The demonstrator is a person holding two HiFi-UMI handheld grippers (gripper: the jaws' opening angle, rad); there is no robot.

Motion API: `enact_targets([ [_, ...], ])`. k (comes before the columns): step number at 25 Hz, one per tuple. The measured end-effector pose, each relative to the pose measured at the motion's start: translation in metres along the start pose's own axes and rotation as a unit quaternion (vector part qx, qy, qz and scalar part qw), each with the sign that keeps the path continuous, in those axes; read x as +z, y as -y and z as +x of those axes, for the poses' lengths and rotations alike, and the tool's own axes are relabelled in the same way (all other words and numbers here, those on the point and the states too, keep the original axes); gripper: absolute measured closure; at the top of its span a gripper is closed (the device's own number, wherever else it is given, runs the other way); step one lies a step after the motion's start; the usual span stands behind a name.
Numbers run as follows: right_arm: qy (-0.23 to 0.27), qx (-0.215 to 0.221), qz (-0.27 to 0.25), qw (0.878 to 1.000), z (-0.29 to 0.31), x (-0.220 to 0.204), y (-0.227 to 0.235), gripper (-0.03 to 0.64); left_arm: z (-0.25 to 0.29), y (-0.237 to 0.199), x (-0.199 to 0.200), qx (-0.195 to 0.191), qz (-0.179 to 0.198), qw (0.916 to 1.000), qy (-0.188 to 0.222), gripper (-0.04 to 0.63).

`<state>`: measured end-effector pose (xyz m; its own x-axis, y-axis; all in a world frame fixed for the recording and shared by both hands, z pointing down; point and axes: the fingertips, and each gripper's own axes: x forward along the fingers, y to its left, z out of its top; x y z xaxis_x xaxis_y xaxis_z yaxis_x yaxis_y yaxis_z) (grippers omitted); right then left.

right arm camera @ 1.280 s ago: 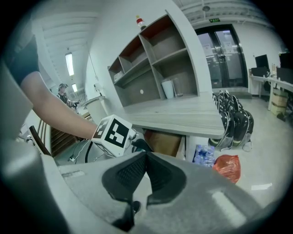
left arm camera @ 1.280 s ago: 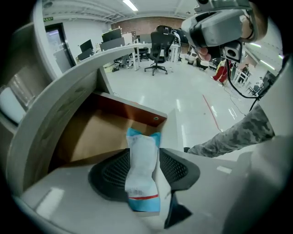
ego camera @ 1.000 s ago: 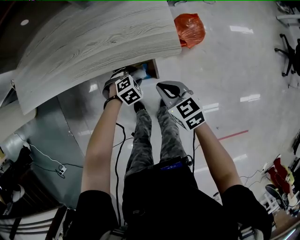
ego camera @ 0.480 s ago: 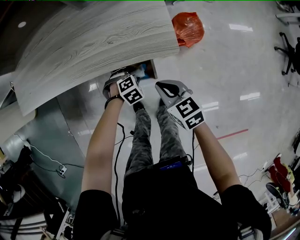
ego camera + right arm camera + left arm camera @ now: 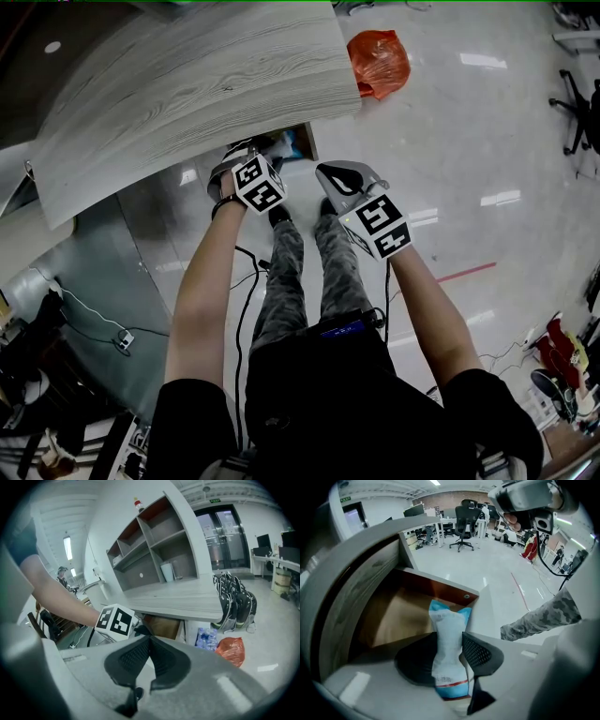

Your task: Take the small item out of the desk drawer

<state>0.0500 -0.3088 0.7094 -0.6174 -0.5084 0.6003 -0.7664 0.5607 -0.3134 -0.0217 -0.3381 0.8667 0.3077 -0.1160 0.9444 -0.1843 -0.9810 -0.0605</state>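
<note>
One blue-white packet (image 5: 448, 620), print blurred, is gripped by just-closing left tongs (image 5: 449, 644); right tongs (image 5: 150, 641) clenched empty.

floor (image 5: 450, 141) — glossy | orange bag (image 5: 379, 58) lies on it, beside desk (image 5: 187, 84)

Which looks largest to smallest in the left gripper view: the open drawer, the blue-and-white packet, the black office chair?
drawer, packet, office chair; the chair is far off, so only looks small.

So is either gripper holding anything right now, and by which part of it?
A blue and white packet, pinched across its middle by the left gripper, whose jaws have just been closing on it. The right gripper holds nothing.
</note>
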Motion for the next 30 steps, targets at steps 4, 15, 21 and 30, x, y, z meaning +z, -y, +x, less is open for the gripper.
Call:
enact_targets([
  [4, 0.000, -0.001, -0.002, 1.000, -0.003, 0.007, -0.001, 0.614, -0.012, -0.002, 0.006, 0.002, -0.007, 0.9999, 0.012, 0.430],
  [15, 0.002, -0.007, -0.017, 1.000, -0.022, 0.025, -0.012, 0.614, -0.064, -0.003, 0.020, 0.016, -0.044, 0.9971, 0.060, 0.426],
  [21, 0.003, -0.007, -0.027, 1.000, -0.038, 0.036, -0.027, 0.614, -0.102, 0.005, 0.027, 0.025, -0.060, 0.9940, 0.088, 0.425],
  [30, 0.006, -0.012, -0.051, 0.999, -0.059, 0.059, -0.045, 0.614, -0.161, 0.009, 0.038, 0.048, -0.090, 0.9857, 0.134, 0.425],
])
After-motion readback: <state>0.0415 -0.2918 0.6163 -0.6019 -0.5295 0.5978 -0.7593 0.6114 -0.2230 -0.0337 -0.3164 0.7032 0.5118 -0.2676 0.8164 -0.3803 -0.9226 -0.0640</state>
